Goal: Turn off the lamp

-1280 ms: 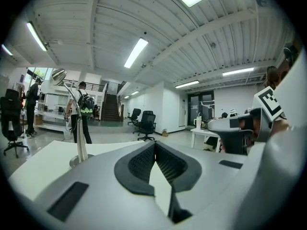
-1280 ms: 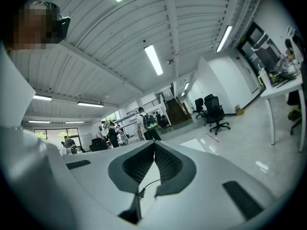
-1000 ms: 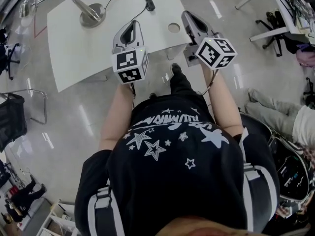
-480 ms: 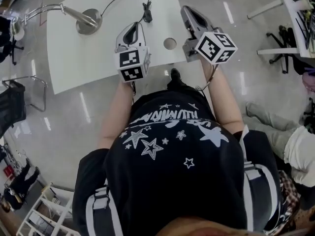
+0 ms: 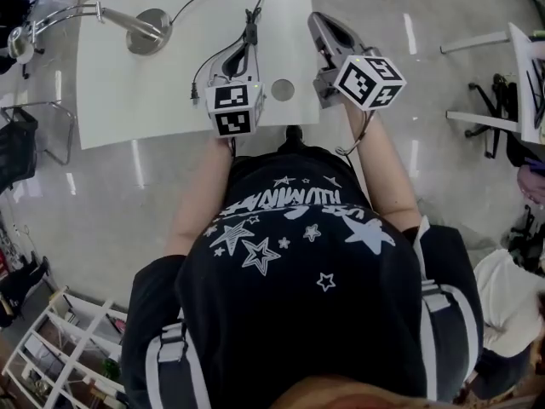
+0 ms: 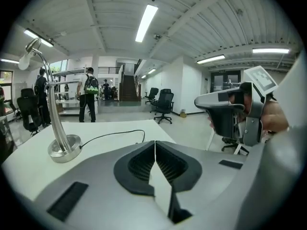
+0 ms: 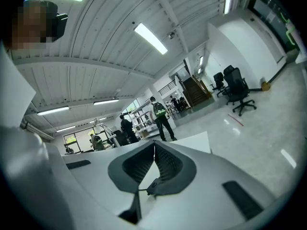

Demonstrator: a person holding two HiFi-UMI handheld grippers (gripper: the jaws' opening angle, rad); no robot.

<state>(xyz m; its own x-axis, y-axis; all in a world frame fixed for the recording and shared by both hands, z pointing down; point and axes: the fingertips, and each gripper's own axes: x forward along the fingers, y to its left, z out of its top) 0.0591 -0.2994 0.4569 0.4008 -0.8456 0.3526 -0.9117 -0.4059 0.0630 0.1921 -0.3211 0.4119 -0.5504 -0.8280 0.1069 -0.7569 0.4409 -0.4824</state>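
The lamp (image 5: pixel 146 31) stands at the bench's (image 5: pixel 153 100) far left. The left claw (image 5: pixel 241 51) is over the bench's near edge, the right claw (image 5: pixel 322 24) maybe just past its right edge. Both are clenched on nothing.

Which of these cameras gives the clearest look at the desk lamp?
The left gripper view: the lamp stands whole, base to head, side-on. The head view shows it small from above. The right gripper view barely shows it.
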